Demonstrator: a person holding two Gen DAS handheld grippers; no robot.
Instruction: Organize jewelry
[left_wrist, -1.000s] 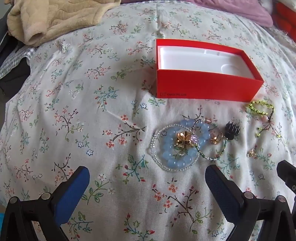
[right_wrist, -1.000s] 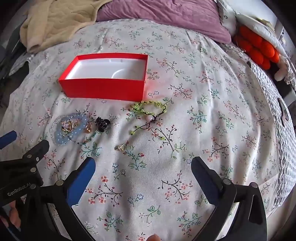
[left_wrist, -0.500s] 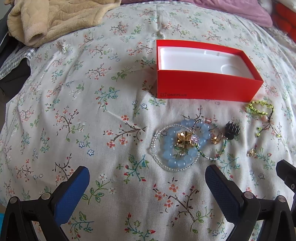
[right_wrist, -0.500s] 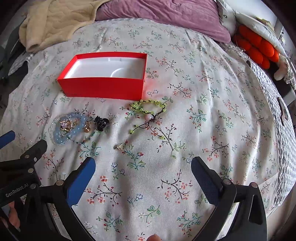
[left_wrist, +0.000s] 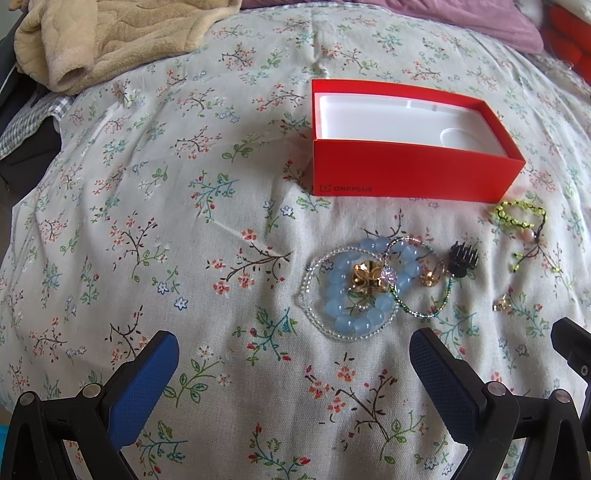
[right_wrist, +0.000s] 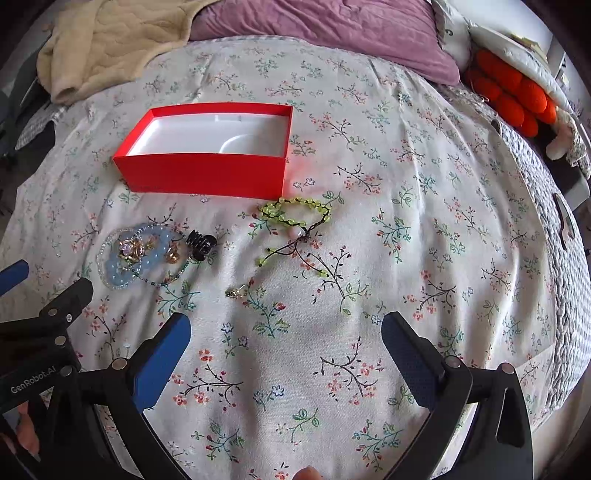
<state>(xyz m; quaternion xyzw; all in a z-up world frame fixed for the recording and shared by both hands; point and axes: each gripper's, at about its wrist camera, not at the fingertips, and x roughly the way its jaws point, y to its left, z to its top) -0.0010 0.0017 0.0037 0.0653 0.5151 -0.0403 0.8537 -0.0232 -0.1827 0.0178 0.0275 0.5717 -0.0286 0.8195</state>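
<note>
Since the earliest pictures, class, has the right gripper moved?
Yes. In the right wrist view the red box and the bedspread have slid slightly left and up, so the right gripper drifted slightly, mostly rightward.

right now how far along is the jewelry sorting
Nothing is done yet: the red box is empty. Nothing is in hand either; the left tool and right tool are both open above the bedspread. Left to move: the blue bead pile, black clip, green bracelet and small gold piece.
</note>
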